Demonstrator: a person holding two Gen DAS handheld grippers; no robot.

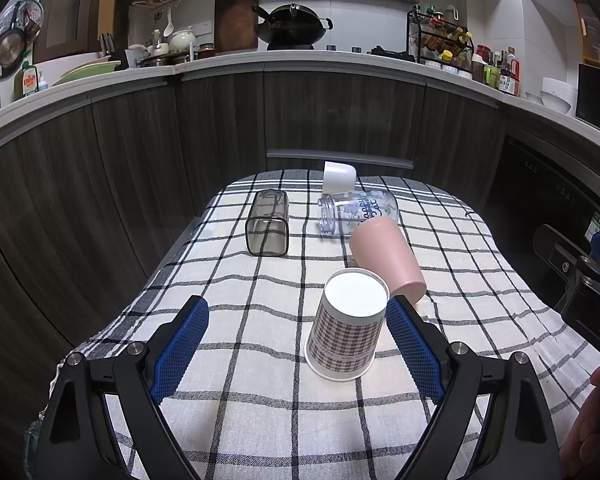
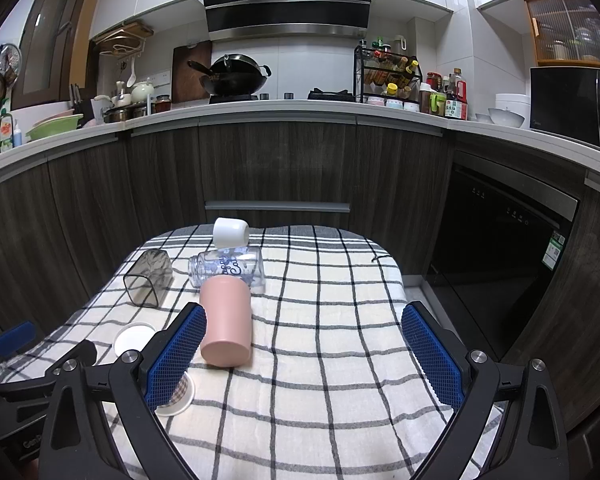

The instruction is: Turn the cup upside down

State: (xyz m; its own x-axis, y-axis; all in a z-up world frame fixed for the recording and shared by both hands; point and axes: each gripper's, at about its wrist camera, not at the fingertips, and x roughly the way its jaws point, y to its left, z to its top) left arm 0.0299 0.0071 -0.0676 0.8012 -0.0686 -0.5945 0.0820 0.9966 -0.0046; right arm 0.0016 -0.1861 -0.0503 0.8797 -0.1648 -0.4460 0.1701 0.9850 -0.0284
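Note:
A houndstooth paper cup (image 1: 346, 326) stands upside down on the checked cloth, white base up, between the fingers of my left gripper (image 1: 296, 308), nearer the right finger. The left gripper is open and not touching the cup as far as I can tell. In the right wrist view the cup's base (image 2: 134, 338) and rim (image 2: 176, 402) show behind the left finger. A pink cup (image 1: 388, 260) lies on its side beside the paper cup. My right gripper (image 2: 304, 316) is open and empty, with the pink cup (image 2: 226, 322) next to its left finger.
A clear bottle (image 1: 358, 210), a smoky square cup (image 1: 268, 222) and a white cup (image 1: 338, 178) lie on their sides at the far end of the table (image 1: 480, 280). Dark cabinets (image 1: 340, 120) stand behind. The right gripper's body (image 1: 588, 276) is at the right.

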